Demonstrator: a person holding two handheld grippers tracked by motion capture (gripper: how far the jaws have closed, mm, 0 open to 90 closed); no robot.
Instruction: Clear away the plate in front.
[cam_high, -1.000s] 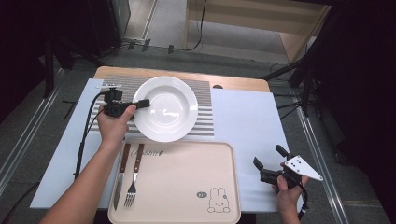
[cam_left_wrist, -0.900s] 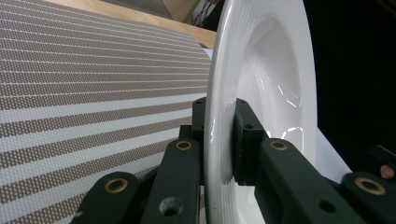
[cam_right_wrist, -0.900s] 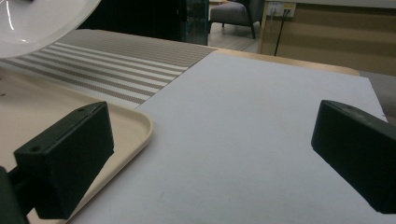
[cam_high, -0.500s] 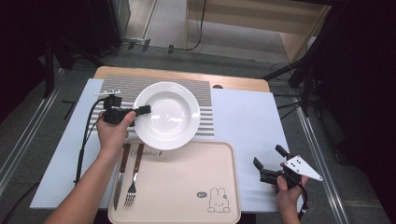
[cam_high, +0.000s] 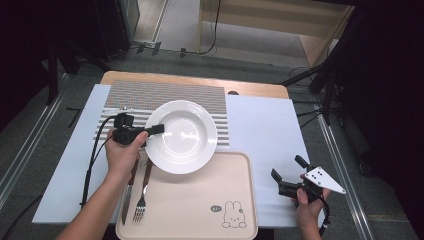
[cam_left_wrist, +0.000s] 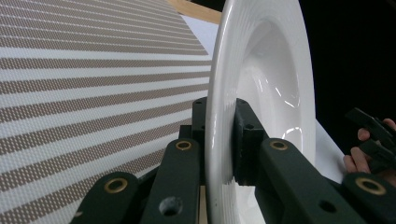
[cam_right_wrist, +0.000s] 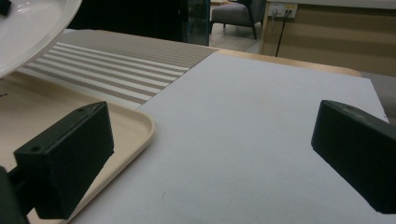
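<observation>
We are gripping the plate (cam_high: 184, 136) by its left rim with the left gripper (cam_high: 156, 129), the jaws clenched on that thin edge, as the left gripper view shows with one pad on each face of the rim (cam_left_wrist: 219, 140). The plate is hanging over the far-left corner of the tray (cam_high: 200, 210), partly above the striped mat (cam_high: 165, 92) beyond the tray. We are judging that it is heading down onto the tray. The risk lies in the grip: we are pinching glazed china at one edge only, so the plate's weight is levering against the pads and it could pivot or slide out, striking the tray. The knife (cam_high: 129, 186) and fork (cam_high: 143, 192) are lying along the tray's left side, just below the plate; if we are lowering it too far left, its rim could land on them and rock. The right gripper (cam_high: 289, 174) is hovering right of the tray, jaws spread wide with nothing between them, too distant to steady a slip.
</observation>
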